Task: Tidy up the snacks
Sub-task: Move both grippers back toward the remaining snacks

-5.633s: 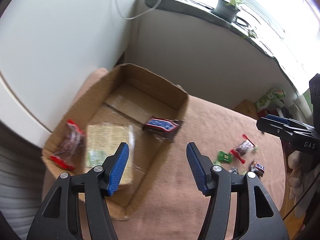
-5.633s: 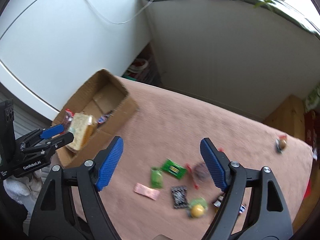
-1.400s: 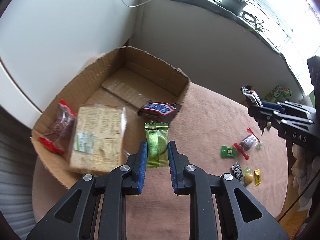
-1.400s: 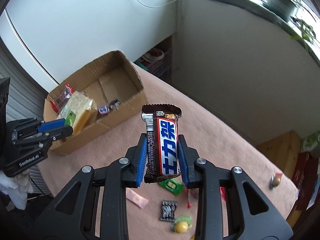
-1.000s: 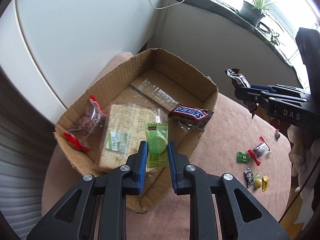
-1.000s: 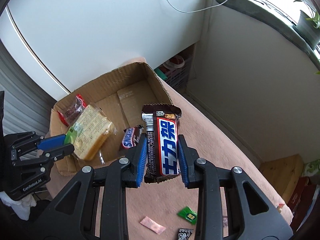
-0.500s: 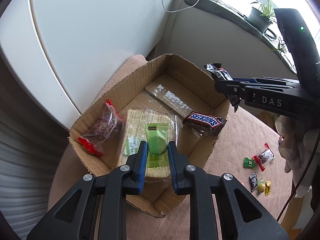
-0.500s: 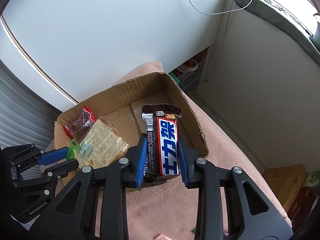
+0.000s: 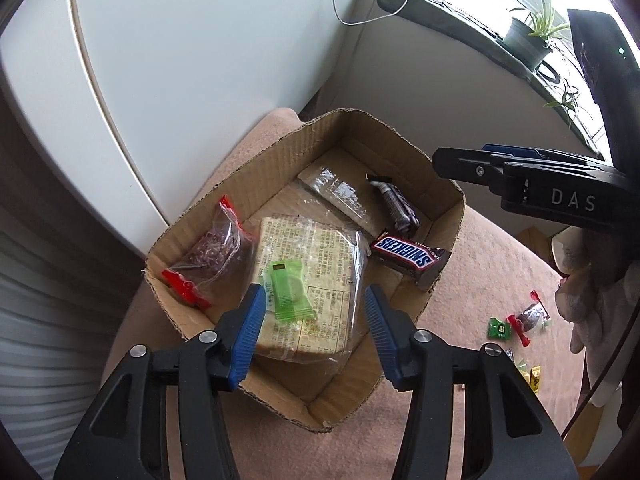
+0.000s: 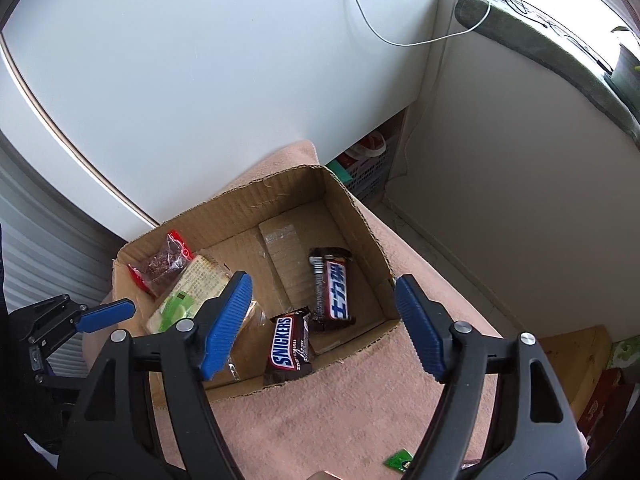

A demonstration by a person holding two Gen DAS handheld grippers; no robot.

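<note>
Above the cardboard box (image 9: 448, 216), both grippers hung pointing steeply down, each with its jaws opening and nothing between the pads. The left gripper (image 9: 310, 330) stood over the near end of the box; the green candy packet (image 9: 289, 290) lay loose on top of the large wrapped biscuit pack (image 9: 320, 276), clear of both blue pads. The right gripper (image 10: 320, 326) stood over the near wall of the box (image 10: 280, 204) as its own camera saw it; the chocolate bar with the blue-and-white label (image 10: 334, 290) lay flat on the box floor, close to the right-hand wall.

Contents of the box at this point: red-ended clear bag of dark snack (image 9: 208, 252) against the left wall, biscuit pack in the middle, green packet on it, Snickers bar (image 9: 408, 256) leaning at the near right wall, second chocolate bar just beyond the Snickers.

Outside the box, well to its right on the pink cloth (image 9: 472, 320): a green square packet (image 9: 499, 328), a red-twisted sweet (image 9: 528, 316), a yellow piece (image 9: 534, 376) and at least one more small wrapper, too small to identify.

Judgement: the two latest items count as deposited. Task roughly half done; the small loose sweets remain to be collected. Next step is likely a return to that cluster.
</note>
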